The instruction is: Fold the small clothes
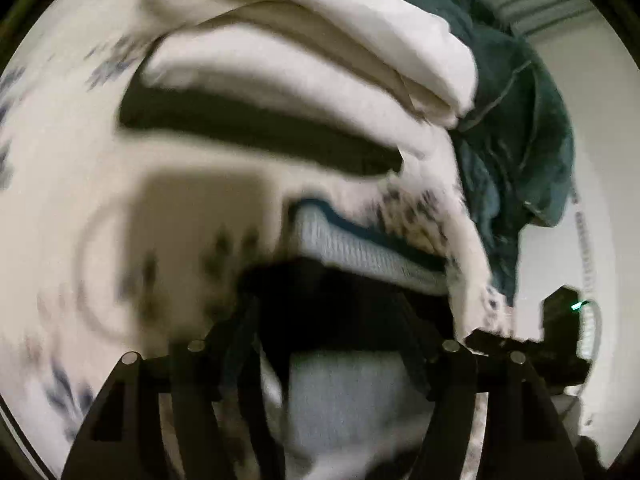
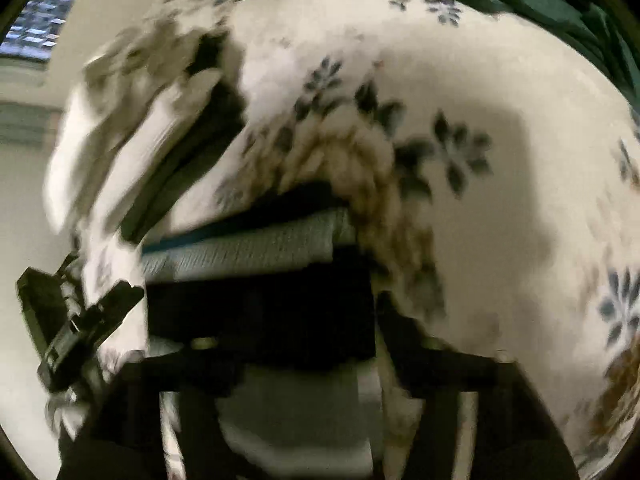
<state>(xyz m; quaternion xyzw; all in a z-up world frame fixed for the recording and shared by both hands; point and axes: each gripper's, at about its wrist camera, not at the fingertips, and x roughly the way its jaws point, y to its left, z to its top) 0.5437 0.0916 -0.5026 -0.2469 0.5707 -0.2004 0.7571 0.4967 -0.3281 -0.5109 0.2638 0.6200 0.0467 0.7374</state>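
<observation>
A pale knit garment [image 1: 360, 252] is pinched at its edge in both the left claw [image 1: 340, 320] and the right claw [image 2: 260, 308], just ahead of each; unevenly held, it could be dropped onto the floral bedding [image 2: 500, 200] and unfolded.

Pale plain wall [image 2: 24, 208]; window [image 2: 36, 28] upper left, blue-lit; dim indoor light.

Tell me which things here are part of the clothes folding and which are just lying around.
Part of the job:
light blue knit garment, pinched by left gripper and right gripper
folded white clothes
dark teal garment

Lying about:
floral bedsheet
window
</observation>
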